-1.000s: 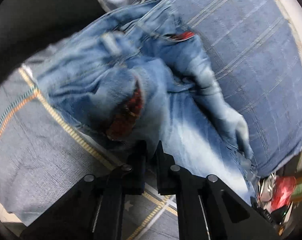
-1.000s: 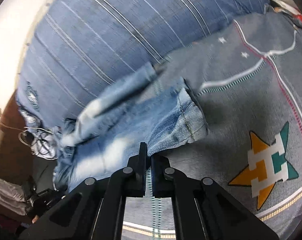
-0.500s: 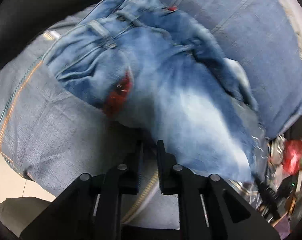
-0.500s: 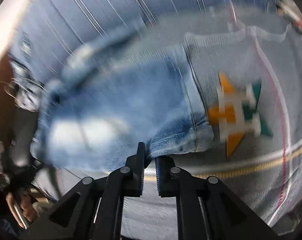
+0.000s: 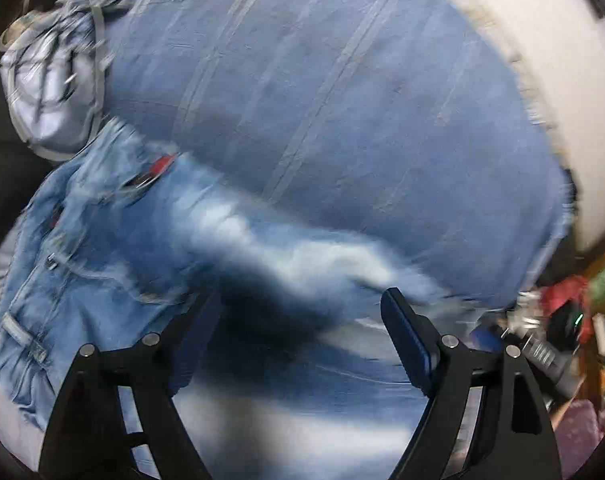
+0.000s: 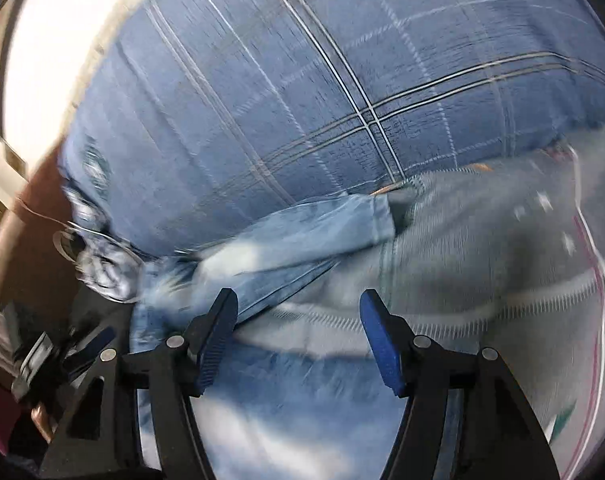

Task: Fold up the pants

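Jeans: washed-blue denim lies on a bed, waistband end at the left in the left wrist view, a leg running right toward the bed's edge.
Leg cuff: hemmed end rests where the blue plaid blanket meets the grey patterned cover.
Left tool: released, fingers spread wide above the denim, holding nothing; probably let go so the fabric settles flat.
Right tool: also released, poised over the leg fabric with nothing between its pads.
Stage: judged early; legs look laid out, no crisp fold visible.
Blur: heavy, so fine creases cannot be read.
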